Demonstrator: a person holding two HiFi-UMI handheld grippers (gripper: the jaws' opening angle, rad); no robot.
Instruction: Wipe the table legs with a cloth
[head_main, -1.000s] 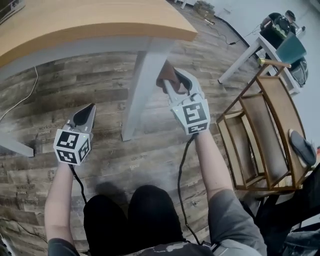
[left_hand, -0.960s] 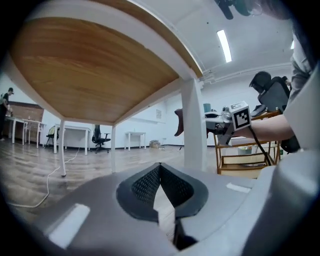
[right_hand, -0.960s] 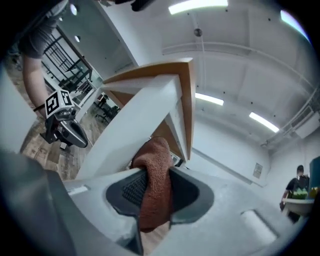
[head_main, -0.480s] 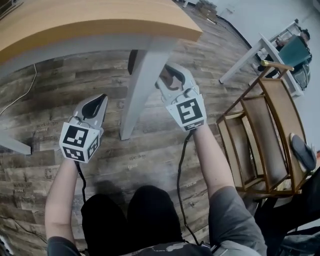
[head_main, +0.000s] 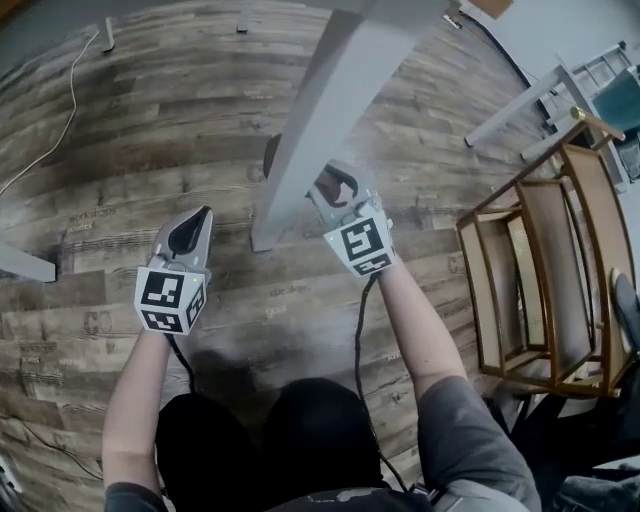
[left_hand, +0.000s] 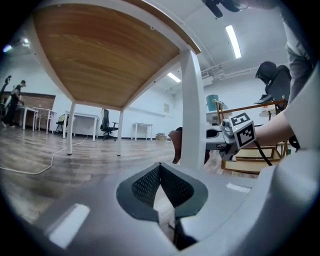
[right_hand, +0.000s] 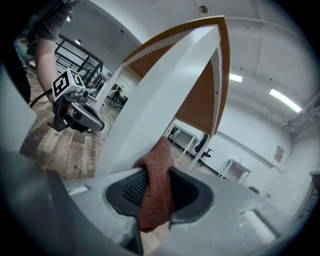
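A white table leg (head_main: 320, 120) slants down to its foot on the wood floor. My right gripper (head_main: 330, 186) is shut on a brown cloth (head_main: 340, 187) and presses it against the leg's right side, low near the foot. In the right gripper view the cloth (right_hand: 156, 185) is pinched between the jaws, against the leg (right_hand: 160, 100). Left of the leg, my left gripper (head_main: 201, 215) hovers shut and empty, apart from it. The left gripper view has the leg (left_hand: 192, 110) ahead, with the cloth (left_hand: 175, 145) behind it.
A wooden chair frame (head_main: 540, 270) stands close on the right. A white cable (head_main: 60, 120) trails over the floor at the upper left. Another white leg (head_main: 20, 265) crosses the left edge. The person's knees (head_main: 260, 430) are below.
The right gripper has slid the cloth down the leg toward its foot. The head camera has tipped forward, so the tabletop is out of sight. The left gripper has stayed shut beside the leg.
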